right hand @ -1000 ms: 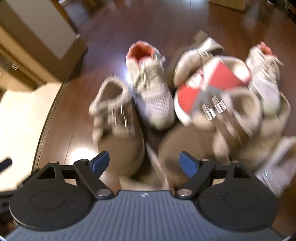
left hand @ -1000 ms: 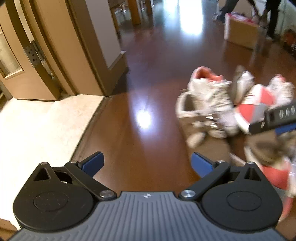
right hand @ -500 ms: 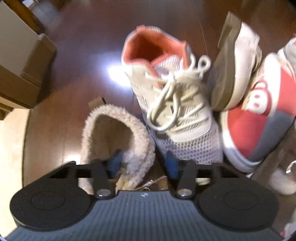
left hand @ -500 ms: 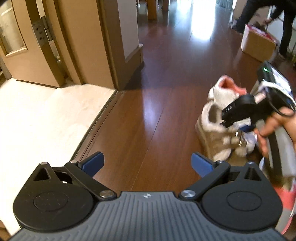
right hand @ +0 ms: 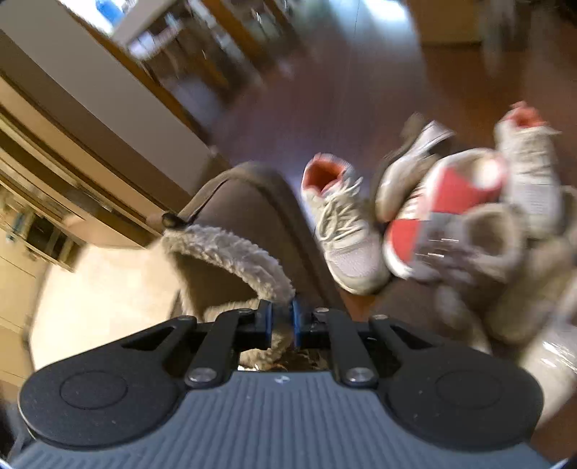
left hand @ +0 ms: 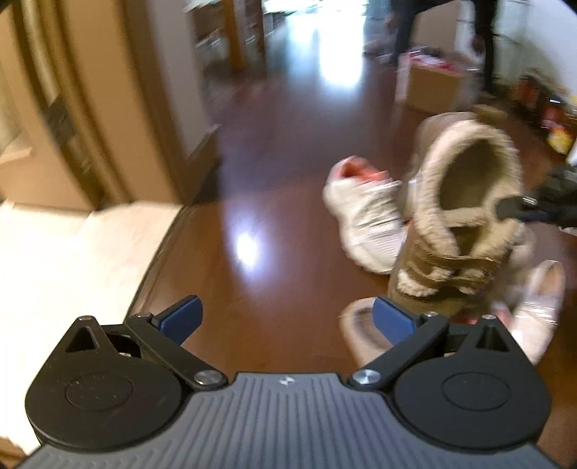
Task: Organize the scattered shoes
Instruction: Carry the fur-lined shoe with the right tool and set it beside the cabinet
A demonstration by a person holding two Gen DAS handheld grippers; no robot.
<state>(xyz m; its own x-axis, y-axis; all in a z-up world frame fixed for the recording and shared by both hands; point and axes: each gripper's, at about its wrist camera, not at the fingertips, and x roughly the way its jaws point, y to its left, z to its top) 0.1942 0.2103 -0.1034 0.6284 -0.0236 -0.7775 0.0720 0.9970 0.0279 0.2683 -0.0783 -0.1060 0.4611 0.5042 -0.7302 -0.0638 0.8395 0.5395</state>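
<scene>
We see the dark brown wood floor [left hand: 274,187] first, glossy w/ bright glare patches, planks running away from us; lots of bare room on it left of the shoes. At its left edge it meets a pale, matte floor area [left hand: 72,259] along a curved dark border strip. Tan door frame & wall corner [left hand: 119,119] stand upright behind that, blurred. A cardboard box [left hand: 429,90] sits far back w/ a person's legs [left hand: 404,32] beside it, well apart from us.

The shoe pile [right hand: 468,223] is bunched right of centre: soft, rounded shapes, touching & overlapping. In it a red & white sneaker [right hand: 447,194] lies sole-side tilted up, a white mesh sneaker w/ orange lining [right hand: 342,223] sits laced & upright at the pile's left edge, another like it [right hand: 530,173] at the far right.

The brown boot w/ fleecy cream collar [left hand: 465,223] is off the floor, hanging toe-down, two strap bands across its front. Our right gripper [right hand: 281,321] is clenched on the fluffy collar edge, blue pads [right hand: 267,321] pinching fleece from both sides.

Our left gripper [left hand: 285,321] is spread wide, nothing betw. its blue fingers [left hand: 180,317], over bare floor just left of the pile
</scene>
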